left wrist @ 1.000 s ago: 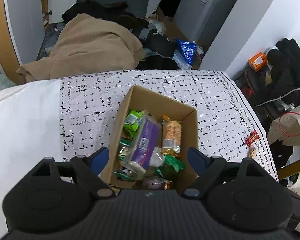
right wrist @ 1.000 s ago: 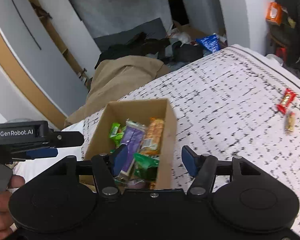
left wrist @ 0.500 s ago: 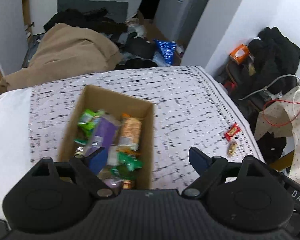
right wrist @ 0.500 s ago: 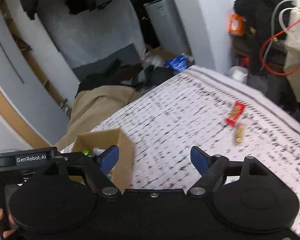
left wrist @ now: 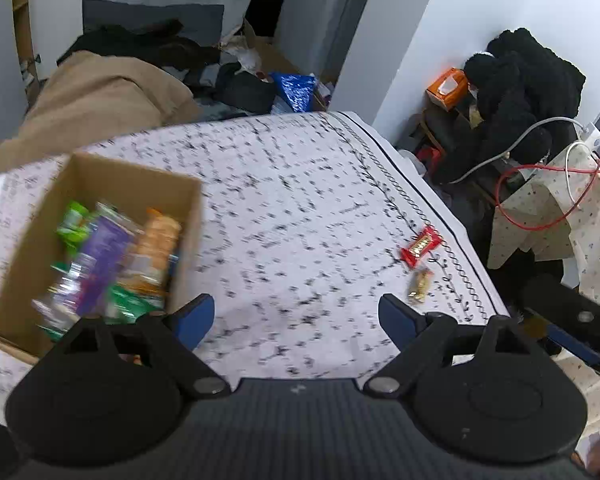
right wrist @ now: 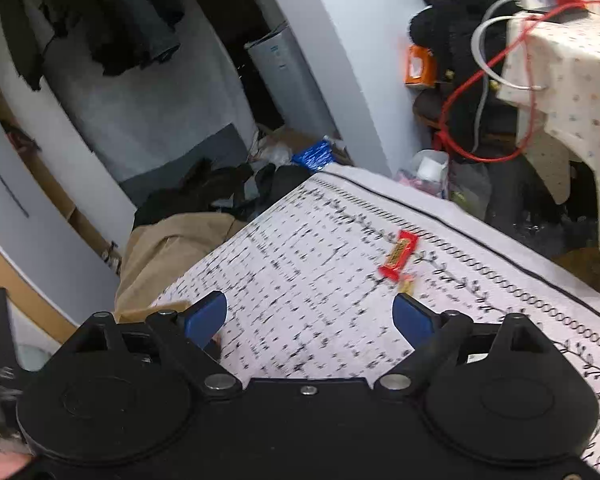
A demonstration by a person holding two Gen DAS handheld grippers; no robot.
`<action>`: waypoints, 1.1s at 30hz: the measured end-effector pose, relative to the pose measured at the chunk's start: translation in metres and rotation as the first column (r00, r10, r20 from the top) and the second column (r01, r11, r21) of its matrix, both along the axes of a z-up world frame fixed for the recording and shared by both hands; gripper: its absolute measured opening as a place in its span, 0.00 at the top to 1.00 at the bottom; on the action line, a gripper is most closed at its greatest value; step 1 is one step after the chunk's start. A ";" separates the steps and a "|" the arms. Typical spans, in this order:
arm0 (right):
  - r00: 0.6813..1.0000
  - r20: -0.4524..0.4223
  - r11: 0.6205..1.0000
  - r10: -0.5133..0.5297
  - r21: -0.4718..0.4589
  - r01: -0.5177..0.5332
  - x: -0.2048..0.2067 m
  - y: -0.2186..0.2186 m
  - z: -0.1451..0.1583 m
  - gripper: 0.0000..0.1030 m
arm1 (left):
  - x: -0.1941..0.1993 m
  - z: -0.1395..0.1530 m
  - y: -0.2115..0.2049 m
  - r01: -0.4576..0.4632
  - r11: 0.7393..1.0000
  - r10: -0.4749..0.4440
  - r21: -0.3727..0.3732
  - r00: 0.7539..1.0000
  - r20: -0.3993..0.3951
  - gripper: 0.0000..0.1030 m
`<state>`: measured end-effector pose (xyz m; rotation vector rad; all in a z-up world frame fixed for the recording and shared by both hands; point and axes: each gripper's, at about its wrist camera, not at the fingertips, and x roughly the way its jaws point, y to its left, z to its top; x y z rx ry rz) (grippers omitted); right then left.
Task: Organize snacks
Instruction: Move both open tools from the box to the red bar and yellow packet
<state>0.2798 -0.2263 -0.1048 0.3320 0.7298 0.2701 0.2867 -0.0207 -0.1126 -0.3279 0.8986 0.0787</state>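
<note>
Cluttered bedroom; bed under a white black-flecked bedspread. Open brown cardboard box at its left side already packed with wrapped snacks. Two left out near the right edge: red-wrapped candy bar, small gold-wrapped sweet just beside it. Left tongs and right tongs both spread wide, empty, raised over the bedspread; right tongs point toward the red bar.

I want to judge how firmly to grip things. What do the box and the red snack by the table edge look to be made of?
The box looks like plain brown cardboard: matte, with thin flat walls and raw edges. The red snack seems wrapped in glossy plastic or foil film, judging by its sheen and crimped ends; which film is unclear.
</note>
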 end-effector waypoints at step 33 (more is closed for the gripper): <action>0.952 -0.276 0.963 -0.134 0.189 0.190 0.086 -0.097 -0.134 0.41 | 0.137 -0.110 -0.106 0.149 0.989 -0.150 -0.018 0.987 -0.054 0.26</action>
